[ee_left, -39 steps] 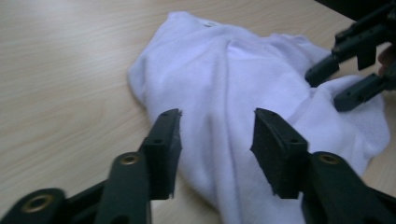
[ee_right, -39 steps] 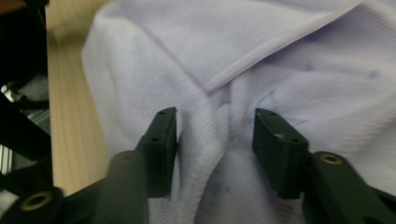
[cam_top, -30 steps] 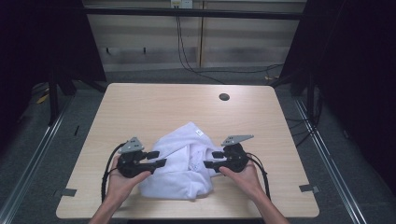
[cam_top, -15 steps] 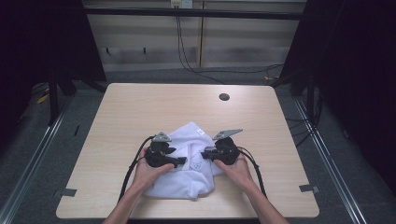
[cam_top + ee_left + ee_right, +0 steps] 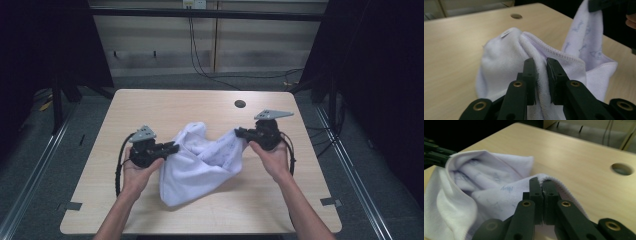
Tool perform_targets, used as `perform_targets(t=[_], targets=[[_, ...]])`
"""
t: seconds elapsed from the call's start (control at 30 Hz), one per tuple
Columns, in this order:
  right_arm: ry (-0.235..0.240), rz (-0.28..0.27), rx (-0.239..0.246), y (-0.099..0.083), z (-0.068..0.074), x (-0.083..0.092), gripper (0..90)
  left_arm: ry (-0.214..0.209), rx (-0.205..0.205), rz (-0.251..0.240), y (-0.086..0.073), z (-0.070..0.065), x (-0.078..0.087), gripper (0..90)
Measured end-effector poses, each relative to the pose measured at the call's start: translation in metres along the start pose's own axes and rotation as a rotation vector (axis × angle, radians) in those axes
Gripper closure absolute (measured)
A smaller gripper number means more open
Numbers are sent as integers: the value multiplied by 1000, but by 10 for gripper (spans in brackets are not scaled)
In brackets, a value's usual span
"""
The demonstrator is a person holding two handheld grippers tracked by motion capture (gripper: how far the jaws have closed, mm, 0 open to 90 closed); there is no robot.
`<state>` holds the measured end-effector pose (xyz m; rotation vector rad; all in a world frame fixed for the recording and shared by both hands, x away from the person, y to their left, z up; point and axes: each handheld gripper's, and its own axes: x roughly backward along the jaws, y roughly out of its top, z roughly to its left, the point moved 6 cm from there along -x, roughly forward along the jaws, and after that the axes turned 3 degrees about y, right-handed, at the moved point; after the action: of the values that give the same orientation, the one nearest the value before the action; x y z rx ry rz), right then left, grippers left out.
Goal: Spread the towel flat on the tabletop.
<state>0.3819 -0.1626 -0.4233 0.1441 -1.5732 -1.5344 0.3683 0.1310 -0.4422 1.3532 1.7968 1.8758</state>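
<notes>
A pale wooden table (image 5: 150, 107) stands in a dark room, cables trailing down the wall behind it and a round hole (image 5: 240, 104) near its far edge. On my screen a white towel (image 5: 200, 165) hangs between the two grippers above the table's middle, its lower folds resting on the wood toward the near edge. The left gripper (image 5: 172, 147) has just been closing: in its own view I see its black jaws narrowed on a thick fold of the towel's hemmed edge, the pads pressing the pile from both sides. The right gripper (image 5: 239, 133), held higher and toward the hole, is clamped on another edge, the hem squeezed thin between its nearly closed jaws. Faint blue print shows on the cloth's inner face. A small tag (image 5: 506, 32) sits at the towel's top fold in the left gripper view.
</notes>
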Motion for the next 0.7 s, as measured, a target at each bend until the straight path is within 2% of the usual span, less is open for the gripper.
perform_targets(t=[0.1,0.13,0.17,0.2,0.23,0.27,0.3,0.33,0.37,0.4,0.43,0.47,0.5,0.53,0.57,0.6,0.63,0.7], targets=[[-49,-40,4,22,-14,17,882,15,27,-72,20,13,15,784],[-67,-53,1,30,-19,22,882,15,27,-72,20,13,15,784],[-85,-73,-6,37,-24,26,882,24,69,-126,38,23,22,784],[-85,-73,-6,37,-24,26,882,24,69,-126,38,23,22,786],[-102,-122,-38,51,-36,30,882,44,93,-173,56,31,26,788],[-124,-126,-39,55,-41,31,882,44,93,-173,56,31,26,788],[-124,-126,-39,55,-41,31,882,63,86,-186,63,34,29,788],[-176,-142,-31,67,-55,34,883,102,89,-232,78,40,38,791],[-176,-142,-31,67,-55,34,883,102,89,-232,78,40,38,792],[-185,-160,-39,74,-61,37,883,103,86,-248,85,44,43,792],[-197,-169,-48,81,-69,40,883,104,106,-283,94,48,49,794],[-227,-171,-67,97,-85,44,883,105,105,-305,106,53,55,794],[-227,-171,-67,97,-85,44,883,105,105,-305,106,53,55,794],[-233,-175,-66,103,-88,46,883,87,122,-317,114,55,59,794],[-212,-211,-54,119,-92,49,882,110,83,-323,123,54,65,794],[-218,-222,-37,125,-93,50,882,128,71,-334,126,52,68,794],[-216,-220,-28,130,-93,50,882,122,66,-334,127,50,71,794],[-218,-237,-9,136,-93,51,882,157,33,-329,124,45,75,794]])
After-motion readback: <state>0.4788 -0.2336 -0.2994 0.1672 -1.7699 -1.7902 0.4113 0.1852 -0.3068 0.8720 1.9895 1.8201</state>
